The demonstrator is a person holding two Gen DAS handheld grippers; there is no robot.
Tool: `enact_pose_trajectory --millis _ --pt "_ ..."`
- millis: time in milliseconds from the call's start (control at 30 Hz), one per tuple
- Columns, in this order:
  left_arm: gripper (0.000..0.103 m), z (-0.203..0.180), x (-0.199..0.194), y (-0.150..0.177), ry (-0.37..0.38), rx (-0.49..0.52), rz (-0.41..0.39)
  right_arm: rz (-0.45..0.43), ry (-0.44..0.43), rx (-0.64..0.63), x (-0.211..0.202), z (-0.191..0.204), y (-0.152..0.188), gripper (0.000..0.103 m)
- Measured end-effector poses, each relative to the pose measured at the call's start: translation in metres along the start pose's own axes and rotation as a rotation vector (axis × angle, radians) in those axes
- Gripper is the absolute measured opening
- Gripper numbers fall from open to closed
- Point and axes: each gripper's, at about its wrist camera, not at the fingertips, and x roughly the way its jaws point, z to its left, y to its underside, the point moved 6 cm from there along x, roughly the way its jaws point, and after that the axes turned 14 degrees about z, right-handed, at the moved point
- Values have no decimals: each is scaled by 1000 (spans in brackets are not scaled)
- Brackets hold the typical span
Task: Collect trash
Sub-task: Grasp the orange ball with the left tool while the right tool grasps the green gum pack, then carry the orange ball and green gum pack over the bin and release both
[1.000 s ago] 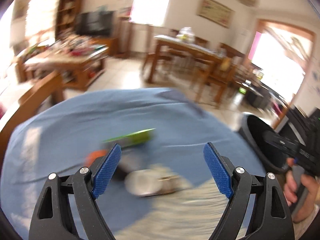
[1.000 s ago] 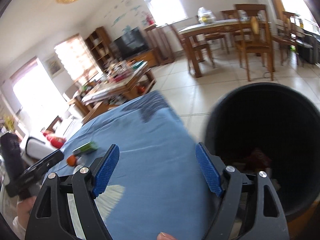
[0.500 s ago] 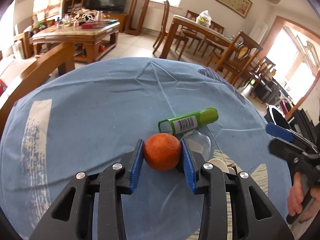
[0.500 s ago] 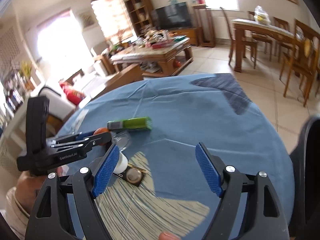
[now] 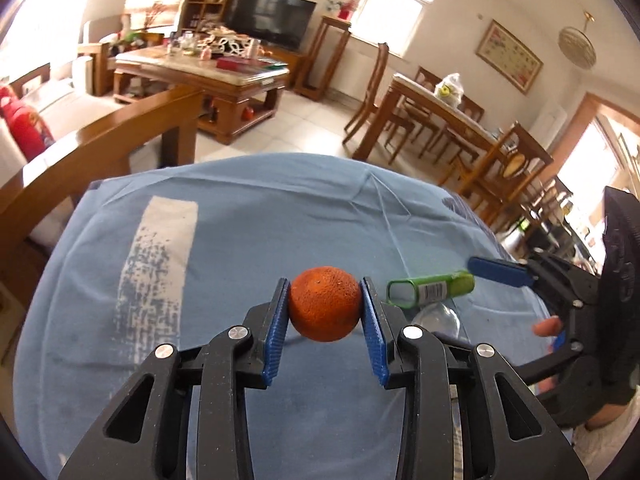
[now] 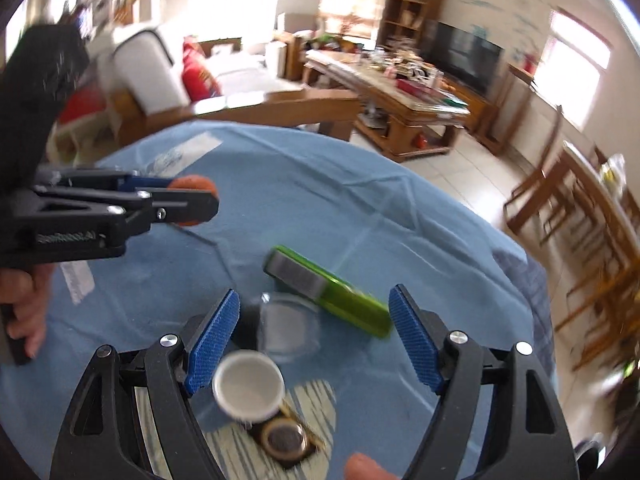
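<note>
My left gripper (image 5: 325, 308) is shut on an orange (image 5: 324, 303) and holds it above the blue tablecloth (image 5: 240, 220). The orange also shows in the right wrist view (image 6: 192, 186) between the left gripper's fingers. My right gripper (image 6: 314, 336) is open over a green box (image 6: 328, 292), a clear plastic lid (image 6: 288, 330), a white cup (image 6: 248, 384) and a small round tin (image 6: 286, 438). The green box (image 5: 430, 289) and the clear lid (image 5: 436, 318) also show in the left wrist view, beside the right gripper (image 5: 500, 272).
A wooden bench back (image 5: 100, 148) stands behind the table on the left. A coffee table (image 5: 200, 76) with clutter is further back. A dining table with chairs (image 5: 460, 120) stands at the right.
My left gripper closed on the orange and lifted it off the cloth. My right gripper swung from the black bin over to the trash on the table.
</note>
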Motion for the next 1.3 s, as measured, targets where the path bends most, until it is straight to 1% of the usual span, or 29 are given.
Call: enact_pose_trajectory --millis 100,133,167,300,367,467,600,667,700,733,800,933,1000,1100,1167,1300 --pt "35 0 -1 0 7 3 5 42 3 -6 12 -1 -9 58" --pt "35 2 -2 2 11 3 7 59 -8 2 16 -2 -12 52" --pt "35 2 -2 2 14 3 9 69 -14 12 19 -4 -14 49" --pt "35 2 1 2 30 7 19 70 -54 62 22 -12 -17 44" --pt "35 -2 1 3 36 18 24 67 -76 113 23 -21 -18 35" --pt "35 -5 3 5 39 33 30 53 -122 220 25 -42 -19 24" --pt "35 -8 5 7 39 44 38 46 -229 408 29 -75 -11 21" --pt "35 -9 6 7 36 45 40 51 -283 452 32 -85 -6 22" --pt "35 -9 6 8 38 44 41 55 -290 457 33 -86 -2 22" --pt "35 -9 7 8 38 44 43 67 -281 452 33 -87 1 24" --pt "35 -9 8 9 37 45 47 81 -256 421 32 -80 9 24" --pt "35 -11 10 10 38 54 52 90 -136 338 29 -66 18 24" --pt "35 -14 12 11 39 62 54 79 -100 319 28 -61 22 22" --pt "35 -17 13 12 39 74 53 62 -96 346 27 -66 28 20" --pt "35 -20 12 12 46 85 48 26 -112 375 20 -69 31 20" --pt "35 -31 6 12 76 127 11 -122 -181 457 -19 -73 39 20"
